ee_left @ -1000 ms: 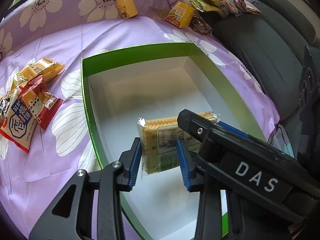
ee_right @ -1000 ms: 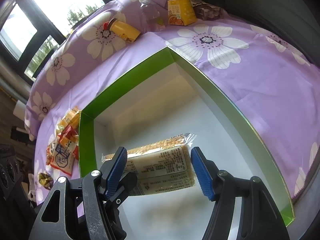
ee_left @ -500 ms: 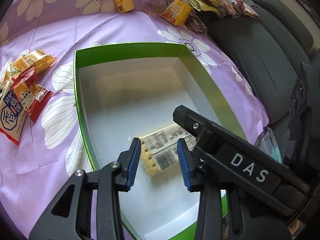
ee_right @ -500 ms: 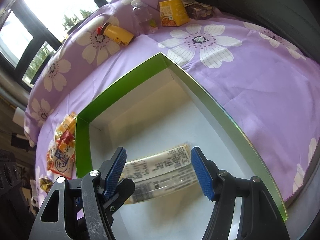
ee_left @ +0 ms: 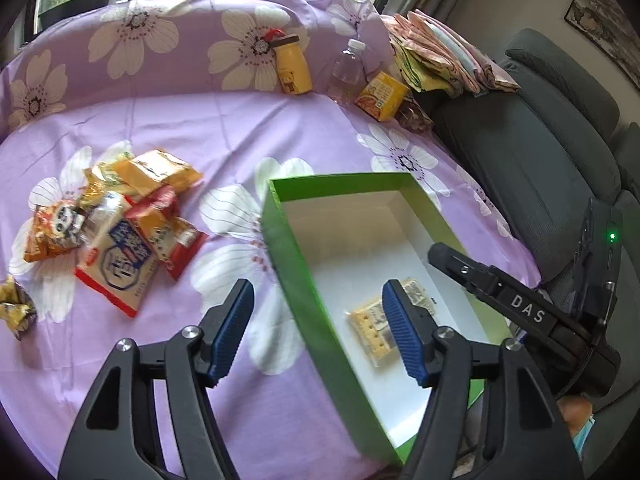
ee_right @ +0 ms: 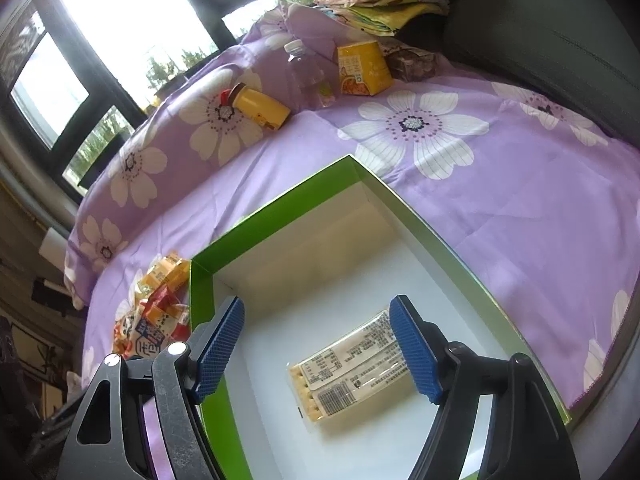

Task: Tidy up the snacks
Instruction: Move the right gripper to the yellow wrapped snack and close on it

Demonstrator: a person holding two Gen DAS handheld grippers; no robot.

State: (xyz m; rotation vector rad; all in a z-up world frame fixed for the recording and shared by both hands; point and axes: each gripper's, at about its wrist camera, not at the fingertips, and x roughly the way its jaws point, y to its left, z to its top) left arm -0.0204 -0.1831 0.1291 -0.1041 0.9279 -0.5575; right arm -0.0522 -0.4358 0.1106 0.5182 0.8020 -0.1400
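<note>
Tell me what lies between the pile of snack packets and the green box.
In the left wrist view, only bare purple flowered cloth lies between the snack packets and the green box; nothing else is there.

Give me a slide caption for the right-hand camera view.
Open right gripper above a cracker pack lying in the green box.

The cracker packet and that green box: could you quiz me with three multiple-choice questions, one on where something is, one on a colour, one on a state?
1. Where does the cracker packet lie?
A. on the green box's white floor
B. on the purple cloth
C. on the snack pile

2. What colour are the box's outer walls?
A. red
B. green
C. black

3. How do the right gripper's jaws stand?
A. clamped on the packet
B. open, holding nothing
C. gripping the yellow bottle

Answers: 1 A, the packet lies flat inside the box. 2 B, the rim and sides are bright green. 3 B, both blue pads are clear of the packet.
</note>
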